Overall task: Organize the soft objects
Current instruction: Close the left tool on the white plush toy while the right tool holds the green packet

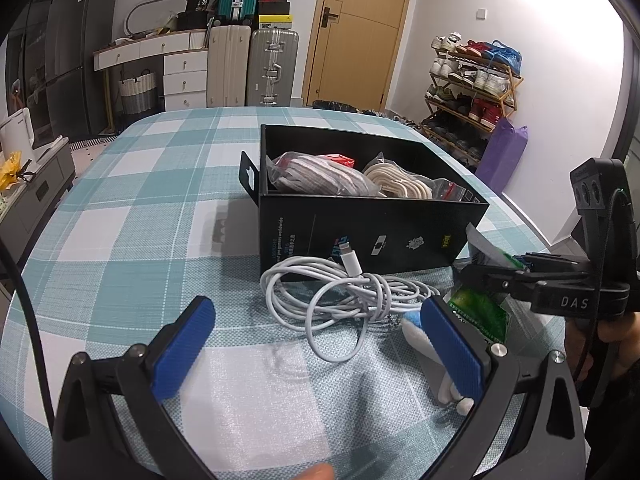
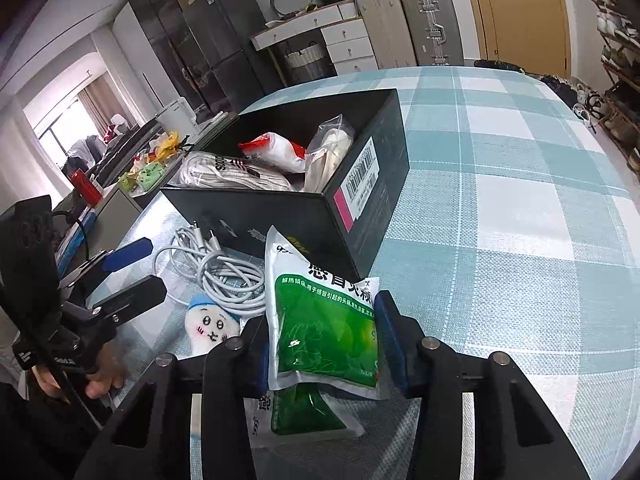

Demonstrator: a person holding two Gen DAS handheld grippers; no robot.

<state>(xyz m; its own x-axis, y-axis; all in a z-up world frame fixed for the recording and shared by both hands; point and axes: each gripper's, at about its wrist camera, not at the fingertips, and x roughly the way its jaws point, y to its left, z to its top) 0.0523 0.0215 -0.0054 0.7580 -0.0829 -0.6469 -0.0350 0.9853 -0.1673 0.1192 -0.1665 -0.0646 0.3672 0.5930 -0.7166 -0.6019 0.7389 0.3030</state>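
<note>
The green medicine sachet [image 2: 320, 320] sits right between the blue pads of the right gripper [image 2: 324, 344], which has pinched in on both its sides; it stands upright, leaning on the near corner of the black cardboard box [image 2: 372, 200]. A second green sachet [image 2: 304, 412] lies flat under it on the counter [image 2: 500, 240], which wears a teal-and-white checked cloth with a woven texture. The packet is glossy plastic, white on top with green print.

The left gripper [image 1: 316, 344] is spread wide with nothing in it, low over the cloth, a coiled white charging cable [image 1: 340, 296] just beyond its fingers. Near its right finger lies a small plush toy [image 2: 208, 326]; only the right wrist view shows its drawn face and blue cap.

Inside the box: bagged shoelaces [image 1: 320, 180] in clear crinkly plastic, a cream-coloured bundle [image 1: 400, 184] to their right. The barcode label on the box end shows only from the right wrist.
</note>
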